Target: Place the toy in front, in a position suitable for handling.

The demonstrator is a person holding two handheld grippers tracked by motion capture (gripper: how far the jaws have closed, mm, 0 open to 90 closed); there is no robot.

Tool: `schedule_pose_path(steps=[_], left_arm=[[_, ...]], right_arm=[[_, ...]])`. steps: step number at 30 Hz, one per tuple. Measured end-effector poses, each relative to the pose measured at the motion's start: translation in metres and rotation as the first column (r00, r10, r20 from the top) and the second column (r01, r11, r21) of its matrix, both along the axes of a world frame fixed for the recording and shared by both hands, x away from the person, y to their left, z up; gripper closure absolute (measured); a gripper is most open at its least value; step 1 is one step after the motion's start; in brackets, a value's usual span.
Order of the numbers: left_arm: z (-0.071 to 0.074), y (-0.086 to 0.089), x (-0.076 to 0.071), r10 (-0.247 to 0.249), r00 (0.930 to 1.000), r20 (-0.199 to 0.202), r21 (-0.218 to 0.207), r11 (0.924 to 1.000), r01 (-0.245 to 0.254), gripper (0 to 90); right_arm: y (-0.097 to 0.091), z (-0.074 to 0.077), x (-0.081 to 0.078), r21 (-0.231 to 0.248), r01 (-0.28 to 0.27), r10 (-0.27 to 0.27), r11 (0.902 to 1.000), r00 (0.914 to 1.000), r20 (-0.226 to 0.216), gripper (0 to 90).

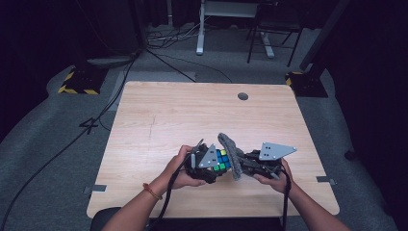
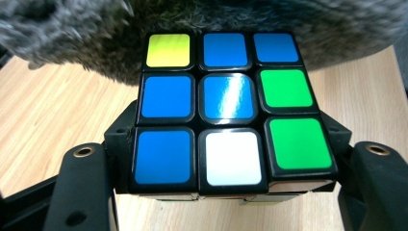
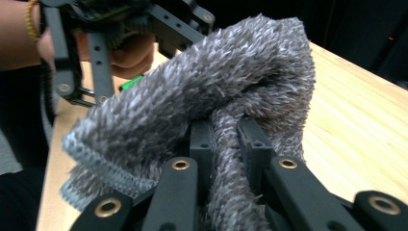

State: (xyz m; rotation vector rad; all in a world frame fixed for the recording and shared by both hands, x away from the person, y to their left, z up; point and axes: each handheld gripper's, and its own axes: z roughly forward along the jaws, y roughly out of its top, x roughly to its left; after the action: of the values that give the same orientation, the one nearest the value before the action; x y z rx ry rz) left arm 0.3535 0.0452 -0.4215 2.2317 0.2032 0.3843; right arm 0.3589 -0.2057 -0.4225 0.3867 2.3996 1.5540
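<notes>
Here the cube [image 2: 230, 109] sits clamped between the left claw [image 2: 226, 168] jaws (cloth [image 2: 72, 33] touching).

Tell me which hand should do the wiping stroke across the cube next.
Probably the right: the right gripper is shut on the grey cloth, already against the Rubik's cube, which the left gripper clamps steady.

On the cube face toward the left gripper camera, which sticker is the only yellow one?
The top-left sticker of the puzzle cube, next to the grey cloth. The other eight are blue, green or white.
</notes>
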Motion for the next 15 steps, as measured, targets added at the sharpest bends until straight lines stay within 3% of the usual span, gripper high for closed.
schedule_pose_path(steps=[6,9,14,15], left_arm=[[0.004,0.007,0.006,0.006,1.0000,0.003,-0.031,0.9995,-0.005,33.5],[0.001,0.010,0.012,0.012,0.9999,-0.007,-0.026,0.9996,-0.012,33.5],[-0.007,0.006,0.015,-0.011,0.9982,-0.059,-0.016,0.9998,0.010,33.5],[-0.008,0.003,0.013,-0.019,0.9986,-0.050,-0.004,0.9998,0.018,33.5]], right_arm=[[0.005,-0.012,0.008,-0.111,0.012,-0.018,0.9938,0.9986,-0.051,79.3],[0.008,-0.015,0.008,-0.124,-0.002,-0.006,0.9923,0.9979,-0.064,79.3],[0.004,-0.005,0.003,-0.057,0.002,-0.004,0.9984,0.9998,-0.021,79.2],[0.004,-0.003,0.003,-0.046,0.013,-0.013,0.9988,0.9999,-0.010,79.2]])
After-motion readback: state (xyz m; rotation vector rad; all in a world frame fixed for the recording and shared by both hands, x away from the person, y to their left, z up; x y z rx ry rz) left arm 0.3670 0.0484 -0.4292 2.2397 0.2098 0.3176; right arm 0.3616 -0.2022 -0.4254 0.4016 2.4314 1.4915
